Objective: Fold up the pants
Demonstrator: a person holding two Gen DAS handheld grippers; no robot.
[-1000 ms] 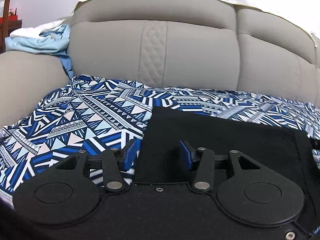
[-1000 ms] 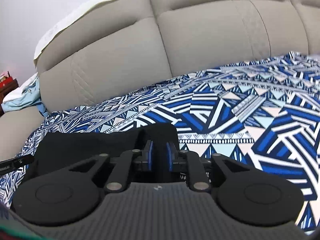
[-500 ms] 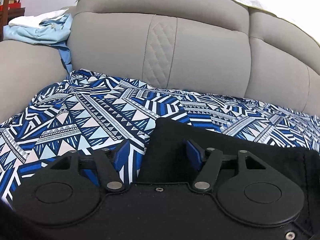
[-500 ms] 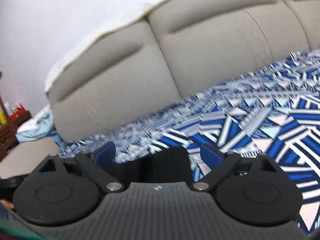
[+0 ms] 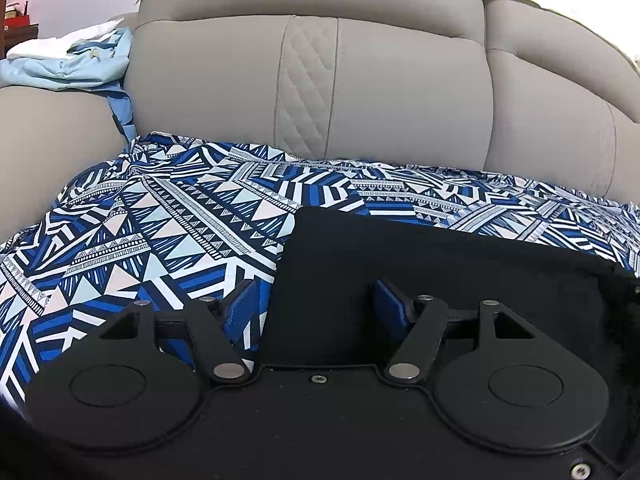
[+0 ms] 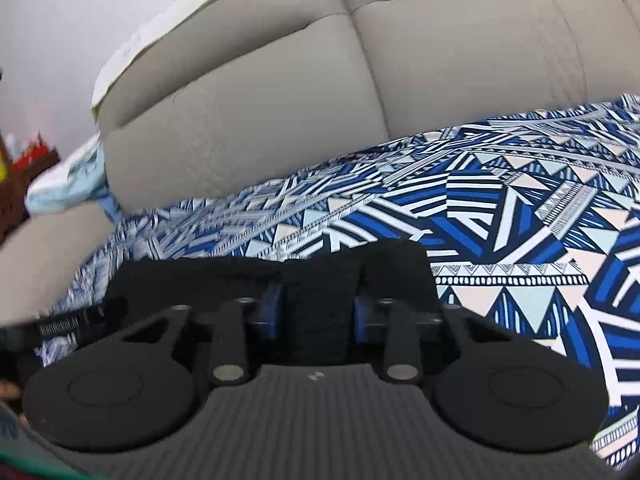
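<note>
Lying folded on patterned cover (image 5: 168,216), black pants (image 5: 400,252)

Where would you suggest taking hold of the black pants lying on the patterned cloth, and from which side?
Judging by the left wrist view, grip the black pants at the squared corner where their straight left edge meets the far edge. They lie flat on the patterned cloth, so come in low from the left, across the cloth, sliding one finger under that free edge. Elsewhere there is only flat fabric to pinch.
</note>
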